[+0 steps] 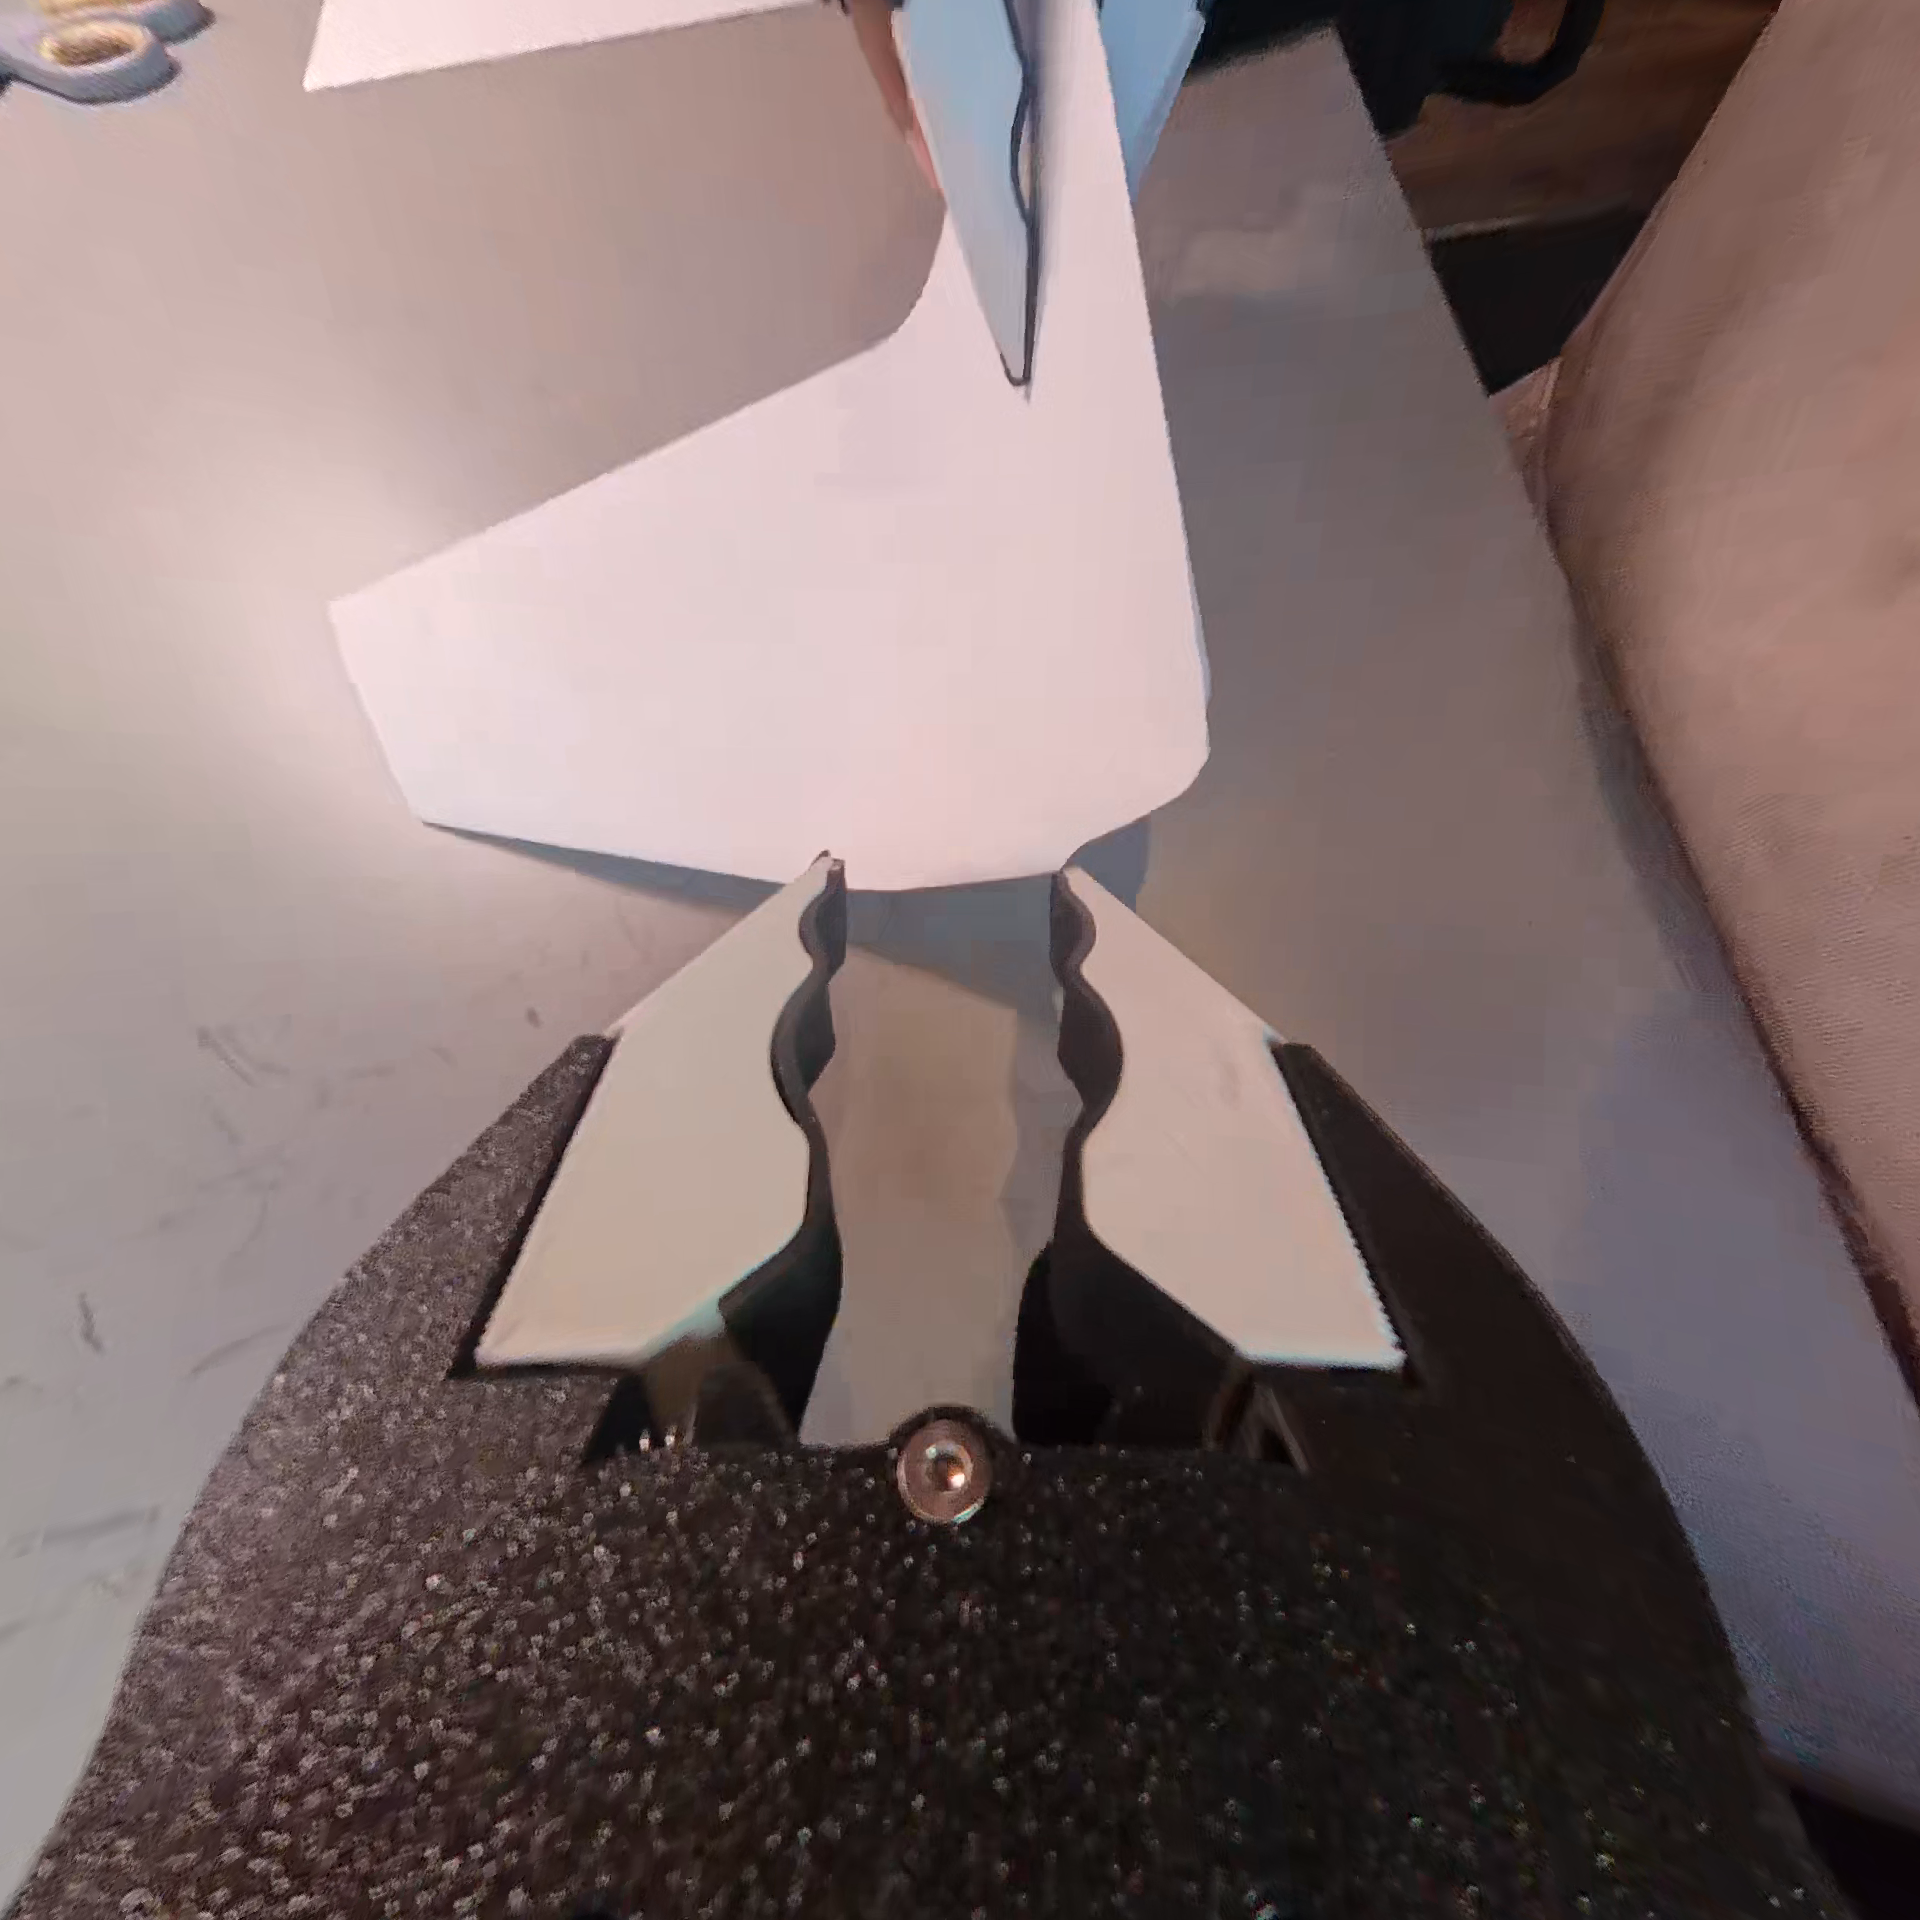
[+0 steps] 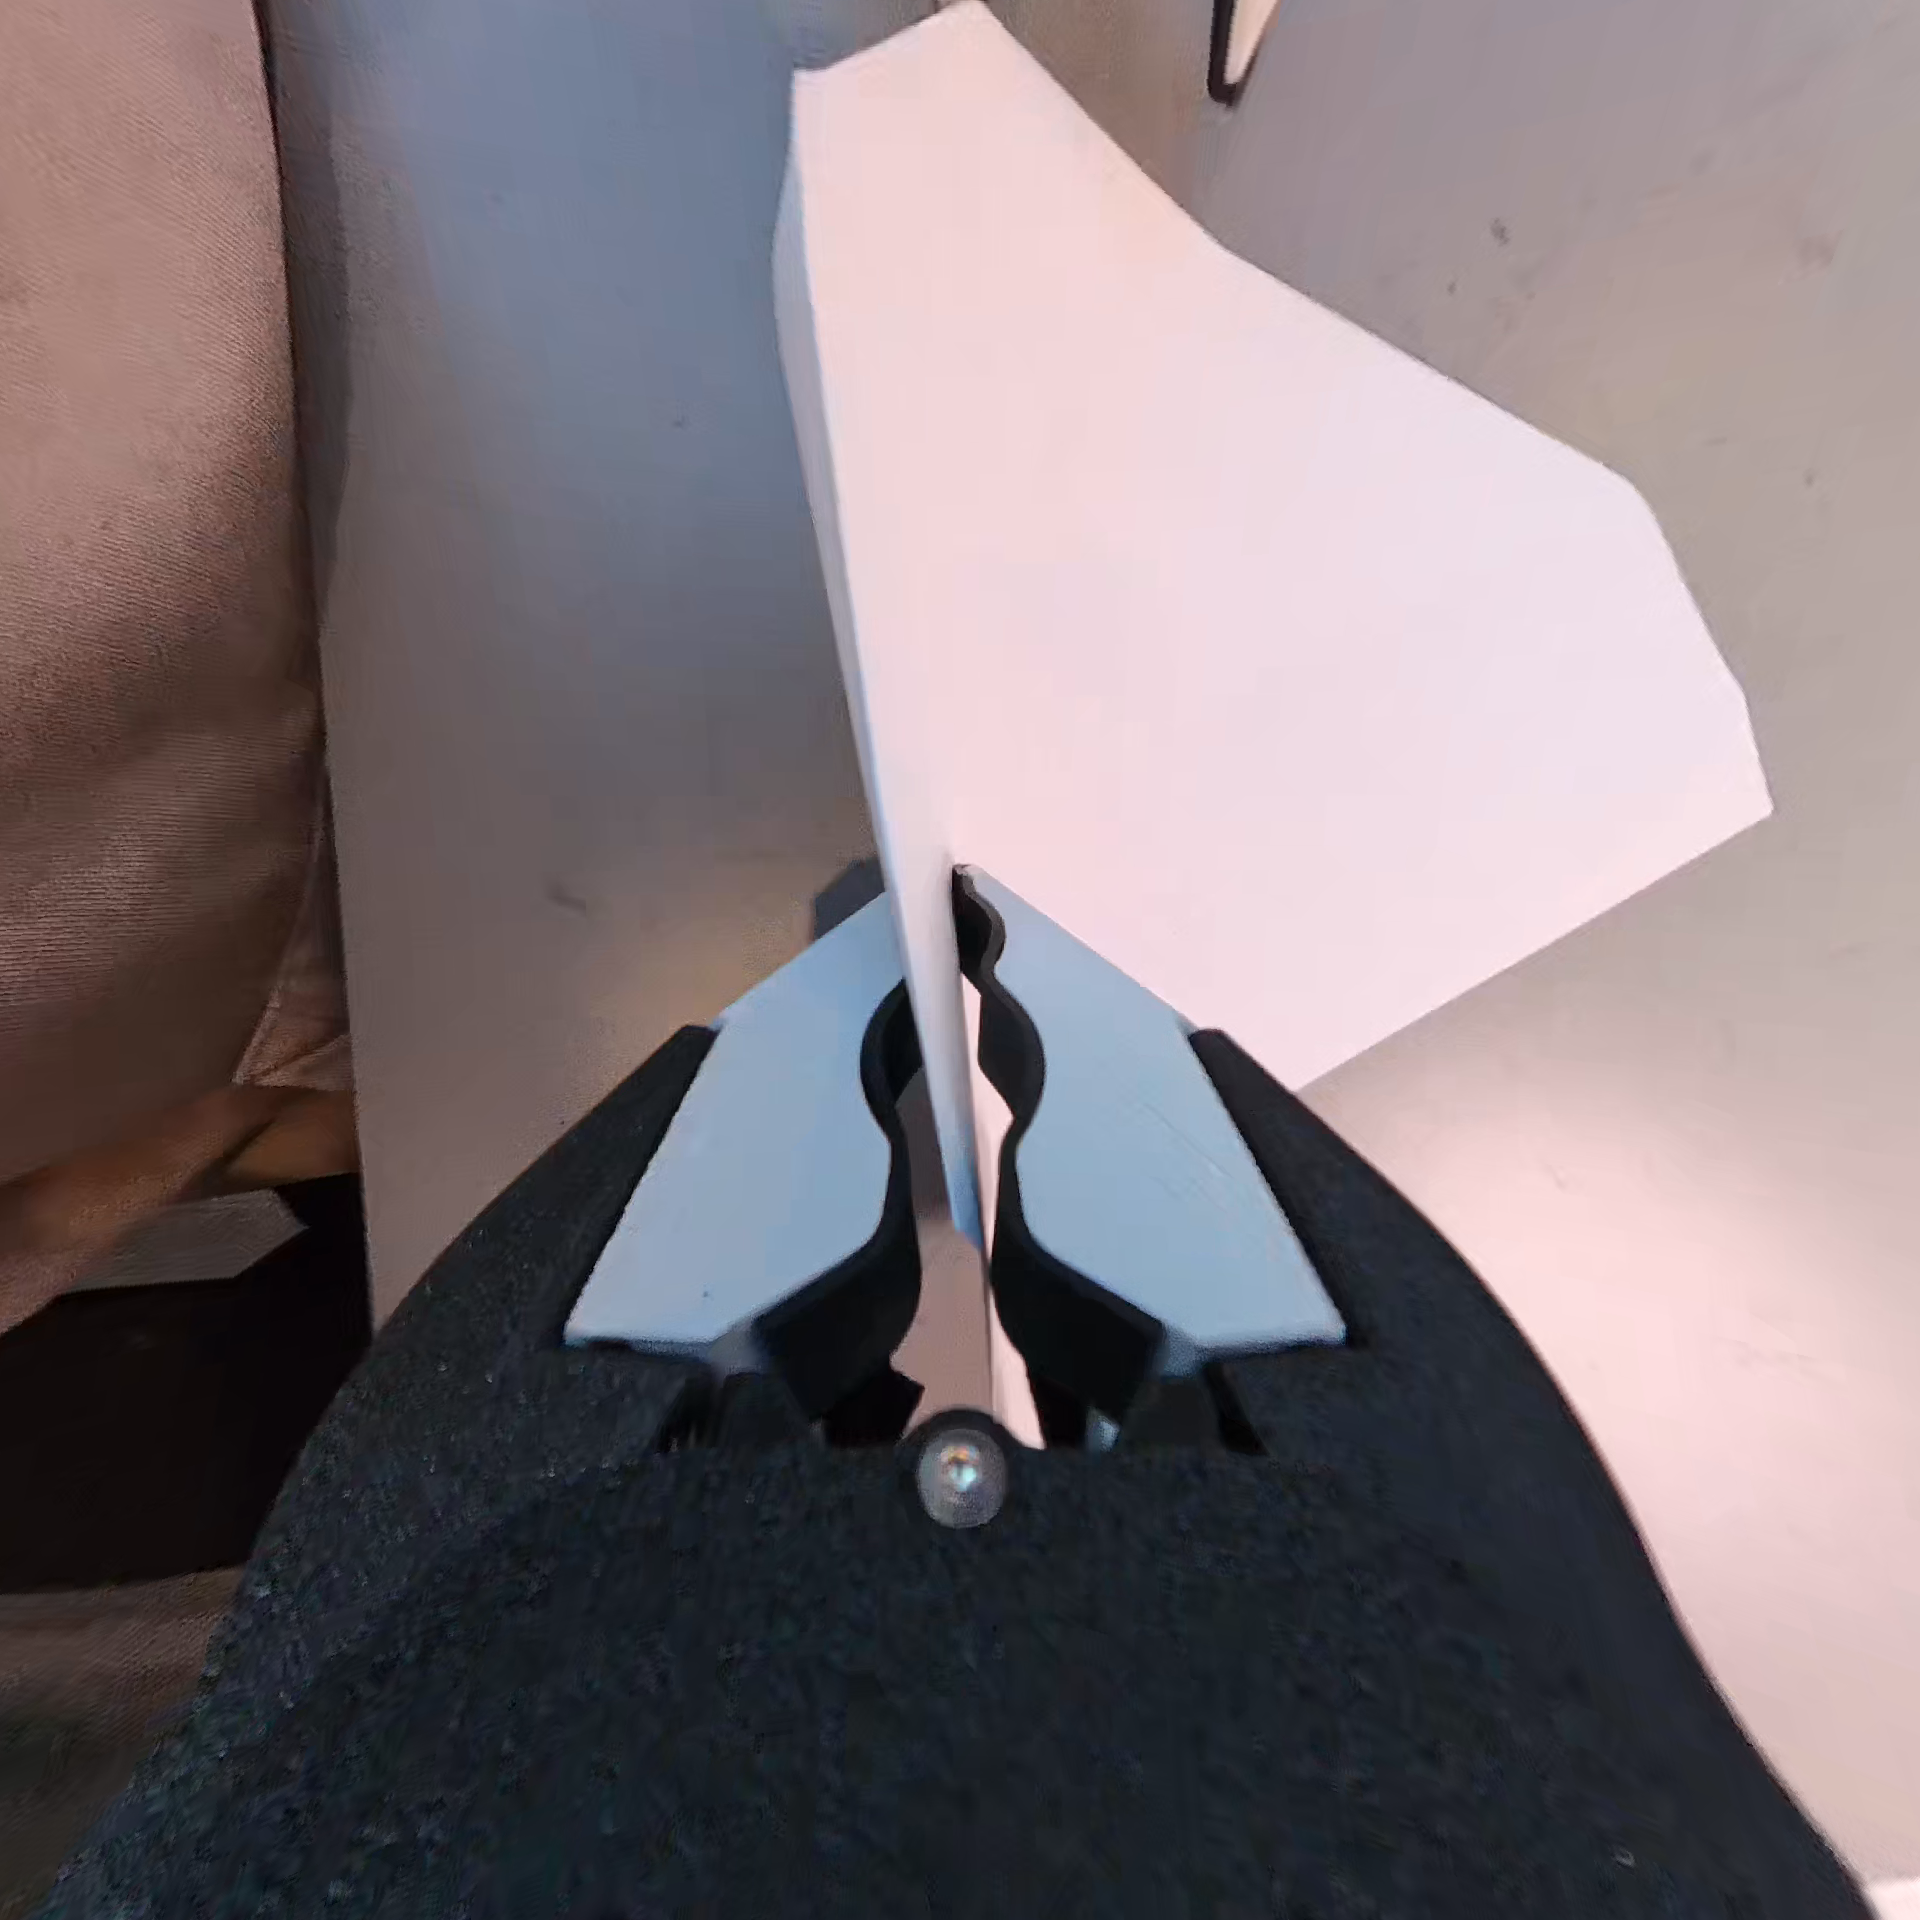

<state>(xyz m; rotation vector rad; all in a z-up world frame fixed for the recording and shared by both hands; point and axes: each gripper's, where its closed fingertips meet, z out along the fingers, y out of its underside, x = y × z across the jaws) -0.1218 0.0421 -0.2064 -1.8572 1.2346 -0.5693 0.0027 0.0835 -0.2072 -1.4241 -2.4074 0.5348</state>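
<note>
A white paper sheet [image 1: 831,644] is lifted and curved above the grey table [image 1: 312,935]. My left gripper [image 1: 945,875] is open, and the sheet's near edge sits right at its fingertips without being pinched. My right gripper [image 2: 928,894] is shut on one edge of the same sheet [image 2: 1247,623], which stands edge-on between its dark pads and fans out to the right. The right gripper also shows in the left wrist view [image 1: 1013,260], pointing down at the top and clamped on the sheet's far part. A tip of the left gripper [image 2: 1236,52] shows at the top of the right wrist view.
A second white sheet [image 1: 520,42] lies flat at the table's far side. A dark blue object with gold rings [image 1: 94,42] sits at the far left corner. Beige fabric [image 1: 1766,675] borders the table edge; it also shows in the right wrist view [image 2: 135,520]. Across from one pair of fingers to the other is roughly 15 cm.
</note>
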